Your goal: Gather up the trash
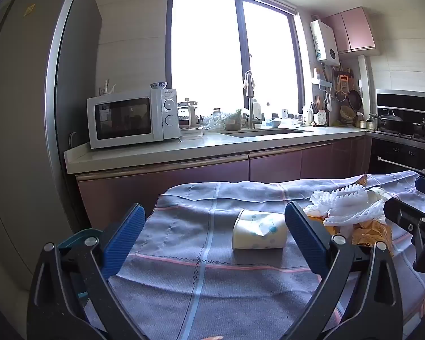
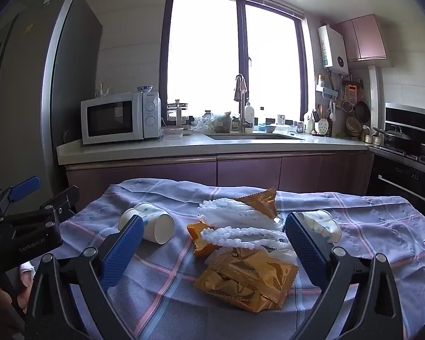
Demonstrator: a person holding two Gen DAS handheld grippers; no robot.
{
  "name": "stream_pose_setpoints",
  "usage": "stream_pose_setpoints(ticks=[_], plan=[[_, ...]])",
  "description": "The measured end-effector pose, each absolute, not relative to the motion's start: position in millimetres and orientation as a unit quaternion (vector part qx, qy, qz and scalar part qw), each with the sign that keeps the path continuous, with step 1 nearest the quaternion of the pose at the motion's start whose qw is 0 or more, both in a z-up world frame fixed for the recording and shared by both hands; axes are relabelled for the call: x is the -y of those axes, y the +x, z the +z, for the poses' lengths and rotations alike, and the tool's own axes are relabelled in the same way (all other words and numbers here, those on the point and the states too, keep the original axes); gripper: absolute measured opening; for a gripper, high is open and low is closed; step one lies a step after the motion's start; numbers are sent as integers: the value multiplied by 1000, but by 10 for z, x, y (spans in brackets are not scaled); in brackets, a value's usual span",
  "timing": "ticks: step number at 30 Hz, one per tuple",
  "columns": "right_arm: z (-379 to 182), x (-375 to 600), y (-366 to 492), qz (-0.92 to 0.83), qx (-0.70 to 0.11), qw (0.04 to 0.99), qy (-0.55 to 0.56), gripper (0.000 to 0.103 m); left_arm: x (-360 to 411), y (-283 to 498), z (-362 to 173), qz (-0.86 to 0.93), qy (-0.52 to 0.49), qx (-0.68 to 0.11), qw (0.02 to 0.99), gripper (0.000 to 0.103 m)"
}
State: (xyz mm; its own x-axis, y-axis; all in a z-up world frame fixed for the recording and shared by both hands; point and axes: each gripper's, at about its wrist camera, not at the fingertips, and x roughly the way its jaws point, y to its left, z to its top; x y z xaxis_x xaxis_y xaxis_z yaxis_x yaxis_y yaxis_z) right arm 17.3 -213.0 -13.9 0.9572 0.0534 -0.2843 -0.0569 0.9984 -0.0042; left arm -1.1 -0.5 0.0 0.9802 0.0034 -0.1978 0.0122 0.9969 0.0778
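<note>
Right wrist view has the trash bunched mid-frame on the checked cloth (image 2: 368, 226): a gold wrapper (image 2: 246, 283) at lower centre, white foam netting (image 2: 240, 223) behind it, and a tipped paper cup (image 2: 153, 223) at centre left. The right gripper (image 2: 214, 243) hangs wide open straddling the pile, probably lining up a grab. In the left wrist view, the left gripper (image 1: 212, 229) is spread open too, holding nothing, framing that cup (image 1: 259, 232).

**Backlit kitchen, blown-out window**

Daylight floods through the window (image 1: 235, 56), overexposed to plain white in both views. The refrigerator (image 1: 22, 113) side and lower cabinets (image 2: 240, 170) sit dim. Fisheye bending curves the edges, with dark vignetted corners. Clutter on the counter (image 2: 184, 144) is perhaps slightly soft.
</note>
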Motion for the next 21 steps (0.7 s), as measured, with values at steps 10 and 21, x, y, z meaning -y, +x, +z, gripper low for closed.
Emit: stream_pose_setpoints(ticks=[10, 21], plan=[[-149, 2101, 169, 30, -145, 989, -6, 96, -37, -49, 30, -1, 23, -101, 995, 97], [-113, 2087, 158, 34, -145, 989, -8, 96, -76, -74, 42, -1, 17, -99, 995, 97]])
